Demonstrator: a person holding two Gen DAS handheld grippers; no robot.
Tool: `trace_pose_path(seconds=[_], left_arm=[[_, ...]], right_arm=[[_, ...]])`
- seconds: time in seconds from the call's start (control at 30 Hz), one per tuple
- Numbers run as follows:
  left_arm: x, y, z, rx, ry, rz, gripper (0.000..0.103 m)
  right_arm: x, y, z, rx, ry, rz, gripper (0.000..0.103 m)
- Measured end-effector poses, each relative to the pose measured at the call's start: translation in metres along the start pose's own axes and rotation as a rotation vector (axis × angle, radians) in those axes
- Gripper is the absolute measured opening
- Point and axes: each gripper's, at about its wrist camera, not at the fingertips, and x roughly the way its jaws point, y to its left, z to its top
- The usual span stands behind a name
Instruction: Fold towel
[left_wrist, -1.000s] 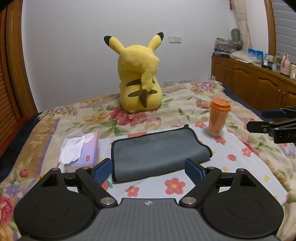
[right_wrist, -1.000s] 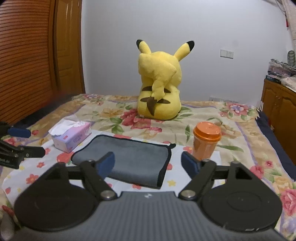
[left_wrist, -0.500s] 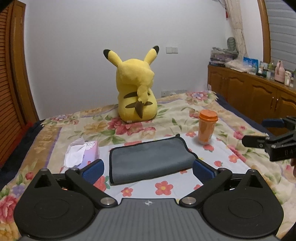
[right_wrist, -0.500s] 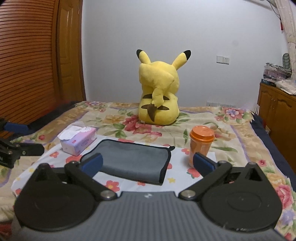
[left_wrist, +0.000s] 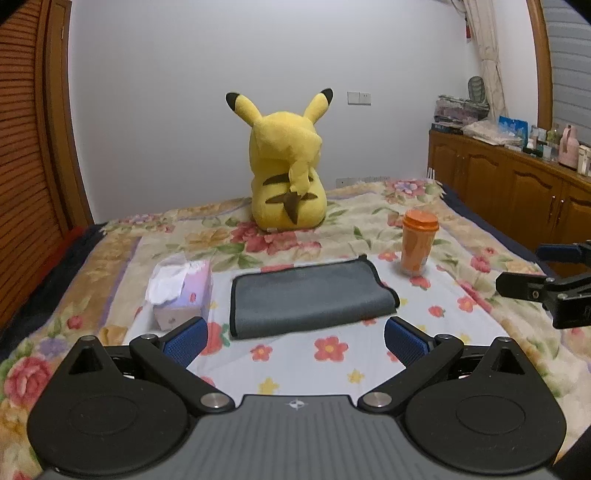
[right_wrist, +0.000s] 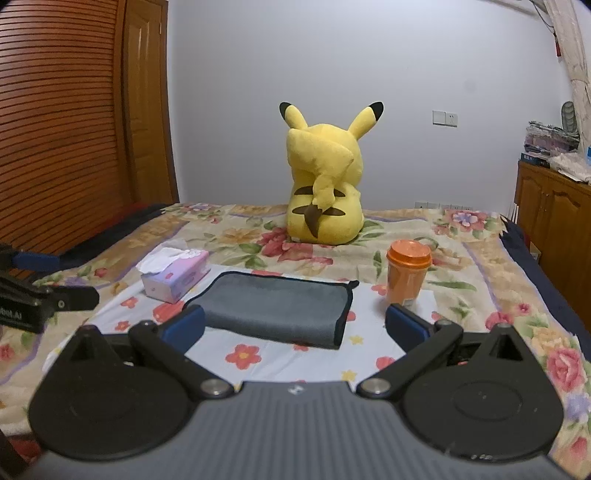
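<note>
Both tools hang back over the bed (left_wrist: 369, 369) here, empty. The left hand-held gripper (left_wrist: 293, 341) has its blue pads spread wide, and the grey towel (left_wrist: 310, 295) lies folded flat just ahead of them, clear of both fingertips. The right hand-held gripper (right_wrist: 293, 328) is spread just as wide, with the towel (right_wrist: 273, 304) ahead and slightly toward its left finger, untouched. An orange cup (right_wrist: 408, 271) stands beyond its right finger, a tissue box (left_wrist: 183, 291) beyond the left tool's left finger, a yellow plush (left_wrist: 288, 166) far ahead.
</note>
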Motion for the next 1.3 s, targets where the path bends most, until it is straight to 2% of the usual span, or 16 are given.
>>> trace_pose_path(seconds=[1.03,1.3], left_arm=[[-0.006,-0.024,-0.076,-0.03,0.082,-0.002,0.103],[-0.002,-0.025,-0.086,-0.024,0.069,0.014,0.103]], right_arm=[[-0.017,0.013,-0.058,0.053,0.069,-0.01,0.103],[-0.014,0.013,-0.069,0.052,0.071,-0.022,0.103]])
